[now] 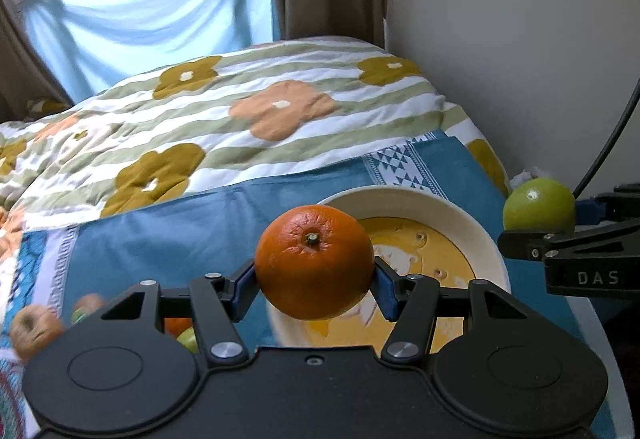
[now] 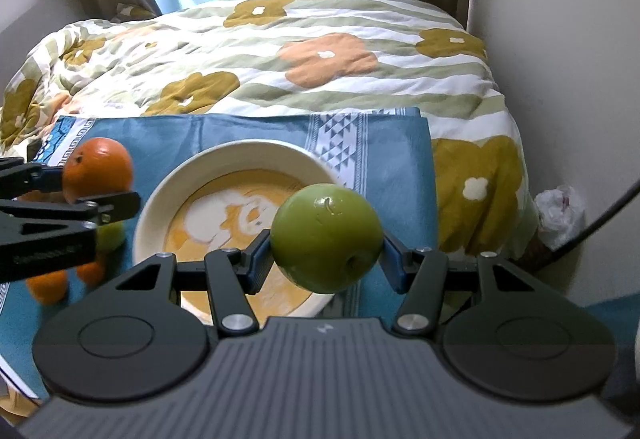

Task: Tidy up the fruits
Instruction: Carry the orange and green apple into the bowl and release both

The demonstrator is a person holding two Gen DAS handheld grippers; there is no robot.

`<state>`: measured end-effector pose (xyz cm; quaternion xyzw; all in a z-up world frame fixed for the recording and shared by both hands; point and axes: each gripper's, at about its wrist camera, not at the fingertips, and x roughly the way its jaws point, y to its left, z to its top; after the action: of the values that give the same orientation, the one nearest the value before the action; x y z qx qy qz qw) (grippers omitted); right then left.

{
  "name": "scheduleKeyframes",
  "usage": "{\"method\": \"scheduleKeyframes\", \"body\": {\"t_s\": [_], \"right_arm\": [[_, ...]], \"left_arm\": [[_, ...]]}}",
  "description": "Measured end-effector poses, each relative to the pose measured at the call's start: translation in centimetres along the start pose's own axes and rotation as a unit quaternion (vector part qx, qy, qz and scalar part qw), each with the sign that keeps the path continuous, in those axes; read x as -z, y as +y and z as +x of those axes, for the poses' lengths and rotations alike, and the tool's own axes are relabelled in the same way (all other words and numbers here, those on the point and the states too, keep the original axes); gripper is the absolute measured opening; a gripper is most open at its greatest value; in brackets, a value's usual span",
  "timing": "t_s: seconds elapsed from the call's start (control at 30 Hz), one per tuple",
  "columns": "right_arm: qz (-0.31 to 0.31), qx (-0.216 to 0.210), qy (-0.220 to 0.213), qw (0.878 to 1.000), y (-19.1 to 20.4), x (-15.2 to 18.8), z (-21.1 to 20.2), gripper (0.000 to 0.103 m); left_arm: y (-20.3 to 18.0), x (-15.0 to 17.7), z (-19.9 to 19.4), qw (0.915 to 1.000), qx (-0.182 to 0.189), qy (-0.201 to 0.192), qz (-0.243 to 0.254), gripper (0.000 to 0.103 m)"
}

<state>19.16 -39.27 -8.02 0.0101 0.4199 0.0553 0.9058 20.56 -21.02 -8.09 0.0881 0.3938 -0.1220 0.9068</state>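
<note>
My left gripper (image 1: 316,275) is shut on an orange (image 1: 315,262) and holds it above the near left rim of a cream bowl (image 1: 472,223) with a yellow inside. My right gripper (image 2: 326,253) is shut on a green apple (image 2: 326,237), held above the bowl's (image 2: 160,195) near right edge. The apple also shows at the right of the left wrist view (image 1: 538,204), the orange at the left of the right wrist view (image 2: 98,169). Loose fruit lies on the blue cloth left of the bowl: brownish apples (image 1: 34,327), oranges (image 2: 48,287) and a green fruit (image 2: 110,237).
The blue patterned cloth (image 2: 248,131) covers a table in front of a bed with a flowered quilt (image 2: 280,59). A white wall (image 2: 560,39) stands close on the right. A black cable (image 1: 612,139) and a crumpled white bag (image 2: 560,211) are at the right.
</note>
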Motion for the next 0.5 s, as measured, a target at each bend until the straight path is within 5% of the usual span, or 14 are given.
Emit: {"method": "scheduleKeyframes", "body": {"t_s": [0.5], "right_arm": [[0.01,-0.005,0.015,1.0,-3.9,-1.0,3.6,0.071]], "left_arm": [[-3.4,-1.0,8.5,0.9977,-0.019,0.035,0.056,0.064]]}}
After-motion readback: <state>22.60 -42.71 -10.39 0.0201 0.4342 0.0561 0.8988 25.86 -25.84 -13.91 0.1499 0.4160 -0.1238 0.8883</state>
